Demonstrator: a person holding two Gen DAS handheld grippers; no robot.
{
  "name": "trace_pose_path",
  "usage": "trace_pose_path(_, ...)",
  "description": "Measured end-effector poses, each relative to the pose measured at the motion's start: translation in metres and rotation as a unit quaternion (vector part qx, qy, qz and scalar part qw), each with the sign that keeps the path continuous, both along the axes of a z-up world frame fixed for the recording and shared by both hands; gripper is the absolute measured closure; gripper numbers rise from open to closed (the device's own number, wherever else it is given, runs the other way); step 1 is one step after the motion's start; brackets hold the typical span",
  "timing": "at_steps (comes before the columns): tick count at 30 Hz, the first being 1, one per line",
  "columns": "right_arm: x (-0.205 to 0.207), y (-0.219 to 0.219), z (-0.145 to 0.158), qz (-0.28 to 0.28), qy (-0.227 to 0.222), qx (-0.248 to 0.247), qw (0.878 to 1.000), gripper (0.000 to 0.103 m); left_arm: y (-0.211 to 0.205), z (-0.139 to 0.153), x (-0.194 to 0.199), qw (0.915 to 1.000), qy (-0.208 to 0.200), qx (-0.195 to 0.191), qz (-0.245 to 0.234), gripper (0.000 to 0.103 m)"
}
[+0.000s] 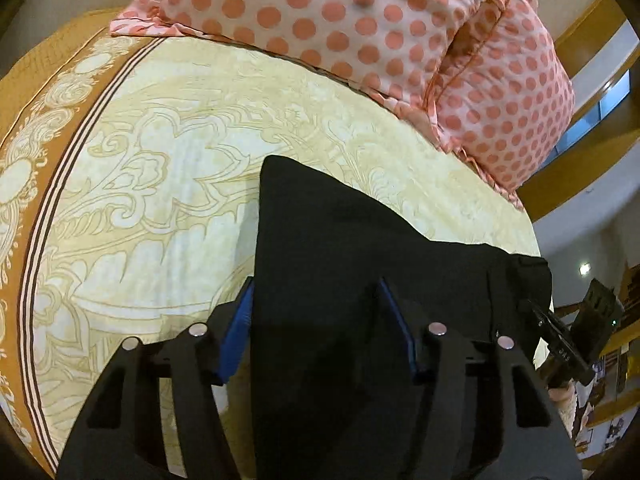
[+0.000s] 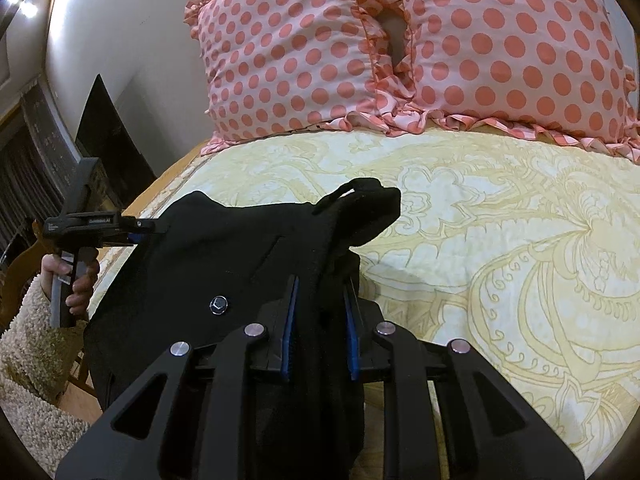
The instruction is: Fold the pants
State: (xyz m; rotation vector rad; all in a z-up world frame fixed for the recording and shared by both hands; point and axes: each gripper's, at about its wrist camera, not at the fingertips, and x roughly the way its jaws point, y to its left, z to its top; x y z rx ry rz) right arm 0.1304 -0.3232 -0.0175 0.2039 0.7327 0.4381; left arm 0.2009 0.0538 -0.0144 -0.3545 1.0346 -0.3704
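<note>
The black pants [image 1: 340, 240] hang lifted over the yellow patterned bed [image 1: 160, 160]. In the left wrist view my left gripper [image 1: 316, 292] has its blue-padded jaws wide apart, with black cloth draped between them; whether it grips is unclear. In the right wrist view my right gripper [image 2: 320, 292] is shut on a bunched fold of the pants [image 2: 224, 256] near the waistband, with a silver button [image 2: 219, 304] to its left. The left gripper [image 2: 136, 232] shows there pinching the pants' far left edge. The right gripper [image 1: 560, 328] shows at the pants' right edge in the left wrist view.
Two pink polka-dot pillows [image 2: 400, 48] lie at the head of the bed. An orange border [image 1: 40, 160] runs along the bed's left side. A wooden frame [image 1: 580, 152] stands at the right. A dark cabinet [image 2: 108, 136] stands beside the bed.
</note>
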Motion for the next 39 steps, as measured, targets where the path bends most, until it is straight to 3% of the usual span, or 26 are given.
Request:
trace_pose_path(1,0.000,-0.001,-0.001,-0.001,0.001,0.001,1.000,0.082,-0.001,0.000,0.000,1.0000,-0.002,0.003,-0.001,0.050)
trace_pose_path(3,0.000,-0.001,-0.003,-0.002,-0.001,0.006,1.000,0.082,-0.006,0.001,-0.002,0.9998,-0.010,0.013,-0.010,0.077)
trace_pose_path(5,-0.001,-0.002,-0.002,-0.003,-0.006,0.012,1.000,0.083,-0.011,0.006,-0.005,0.9992,-0.024,0.027,-0.014,0.088)
trace_pose_path(9,-0.002,-0.002,0.004,-0.004,-0.015,0.018,1.000,0.084,-0.016,0.019,-0.009,0.9977,-0.047,0.044,-0.020,0.094)
trace_pose_path(13,0.005,-0.004,0.014,-0.005,-0.020,0.030,0.999,0.084,-0.019,0.032,-0.008,0.9965,-0.064,0.051,-0.021,0.095)
trace_pose_path(18,0.026,-0.005,0.035,-0.015,-0.044,0.010,0.999,0.086,-0.033,0.054,0.010,0.9923,-0.099,0.072,-0.020,0.095)
trace_pose_path(28,0.105,-0.027,0.067,-0.079,-0.103,0.003,0.992,0.087,-0.069,0.097,0.093,0.9782,-0.170,0.120,-0.005,0.095)
trace_pose_path(31,0.134,-0.031,0.053,-0.099,-0.077,-0.004,0.992,0.087,-0.083,0.085,0.128,0.9740,-0.168,0.152,-0.007,0.095)
trace_pose_path(36,0.172,-0.033,0.007,-0.128,0.014,-0.028,0.991,0.087,-0.083,0.030,0.169,0.9839,-0.086,0.156,0.012,0.092)
trace_pose_path(37,0.174,-0.033,0.003,-0.132,0.025,-0.029,0.991,0.085,-0.081,0.022,0.171,0.9853,-0.076,0.152,0.019,0.089)
trace_pose_path(39,0.178,-0.033,-0.002,-0.146,0.038,-0.039,0.988,0.079,-0.075,0.010,0.172,0.9863,-0.066,0.145,0.044,0.072)
